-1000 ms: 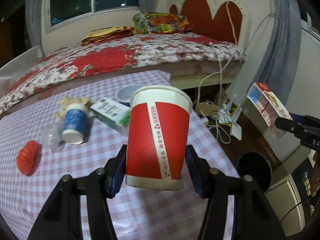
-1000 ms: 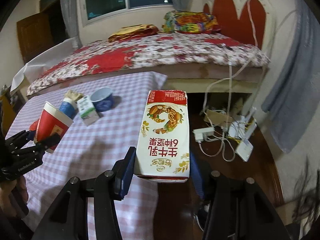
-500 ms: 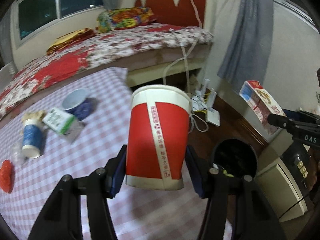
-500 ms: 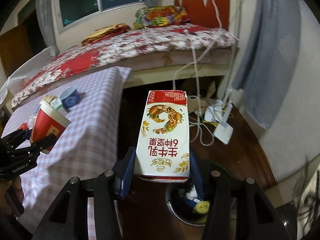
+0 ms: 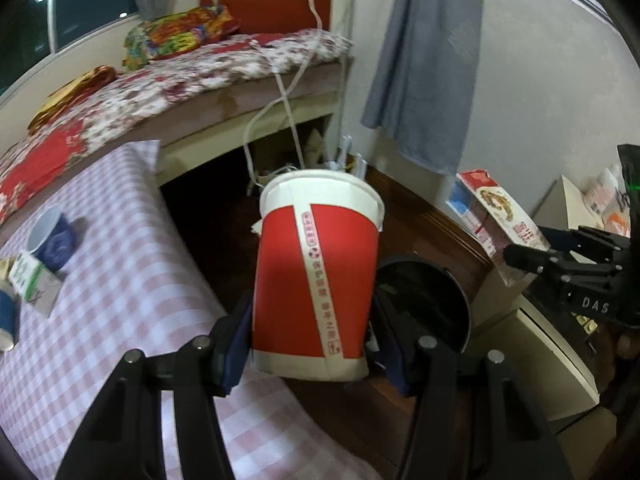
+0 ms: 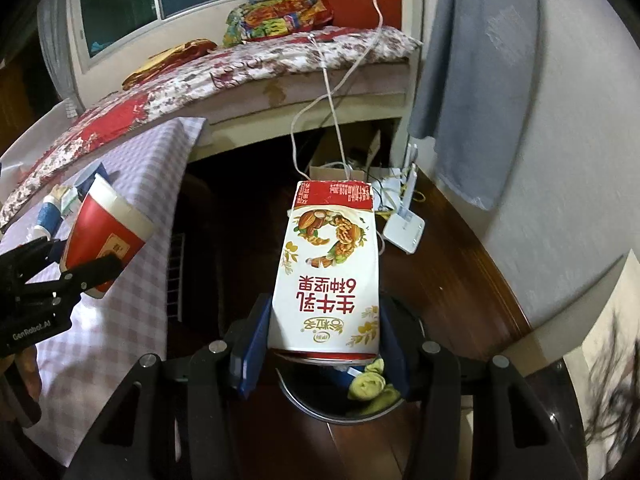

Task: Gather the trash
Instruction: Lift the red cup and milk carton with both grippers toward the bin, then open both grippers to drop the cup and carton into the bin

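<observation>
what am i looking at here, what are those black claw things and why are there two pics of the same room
Each black claw is a hand-held gripper, a two-finger tool a person carries, one in each hand. No robot is involved. A camera sits on each tool and looks along its fingers, so you get two views of one bedroom.

The left hand-held gripper is clamped on a red paper cup. The right hand-held gripper is clamped on a milk carton.

On the checked tablecloth lie a blue mug and a small green carton. On the floor stands a black bin, with something yellow-green in it in the right view. The person is collecting trash.
</observation>
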Available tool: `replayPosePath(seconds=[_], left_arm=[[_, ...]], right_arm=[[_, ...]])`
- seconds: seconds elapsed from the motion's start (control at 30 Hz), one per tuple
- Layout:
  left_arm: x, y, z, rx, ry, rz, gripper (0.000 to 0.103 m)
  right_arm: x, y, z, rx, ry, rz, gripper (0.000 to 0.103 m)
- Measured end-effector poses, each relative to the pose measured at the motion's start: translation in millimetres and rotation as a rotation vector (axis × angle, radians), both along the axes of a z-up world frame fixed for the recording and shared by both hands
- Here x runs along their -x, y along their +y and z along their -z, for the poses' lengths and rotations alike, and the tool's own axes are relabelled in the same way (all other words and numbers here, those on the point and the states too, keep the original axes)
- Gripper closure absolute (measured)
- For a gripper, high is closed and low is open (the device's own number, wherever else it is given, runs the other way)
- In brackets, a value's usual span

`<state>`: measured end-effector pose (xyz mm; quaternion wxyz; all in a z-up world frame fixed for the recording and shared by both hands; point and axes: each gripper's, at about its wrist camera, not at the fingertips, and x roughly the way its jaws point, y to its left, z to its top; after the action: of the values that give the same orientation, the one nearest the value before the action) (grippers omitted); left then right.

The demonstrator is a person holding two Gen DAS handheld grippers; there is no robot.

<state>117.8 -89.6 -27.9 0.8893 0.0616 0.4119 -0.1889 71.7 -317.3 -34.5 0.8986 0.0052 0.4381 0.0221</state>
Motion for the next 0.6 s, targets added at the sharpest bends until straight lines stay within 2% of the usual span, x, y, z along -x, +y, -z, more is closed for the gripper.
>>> replayPosePath(seconds=[0.3,0.47,0.6], left_arm=[[-9.8,-47.2,28.5,-0.011,0.096,0.085,0.046],[-17.0,-81.5,60.1,-0.055,0.177,0.132,0.046],[-22.6,-99.5,87.6,-0.059,0.264,0.155,0.046]], right_arm=[[9.1,-30.5,39.6,-0.006,0.074,0.047,0.049],[11.5,-40.7,66.5,-0.002,0.126,0.043,0.049],[13.0,-46.4,85.1,0.015,0.158,0.020,0.049]])
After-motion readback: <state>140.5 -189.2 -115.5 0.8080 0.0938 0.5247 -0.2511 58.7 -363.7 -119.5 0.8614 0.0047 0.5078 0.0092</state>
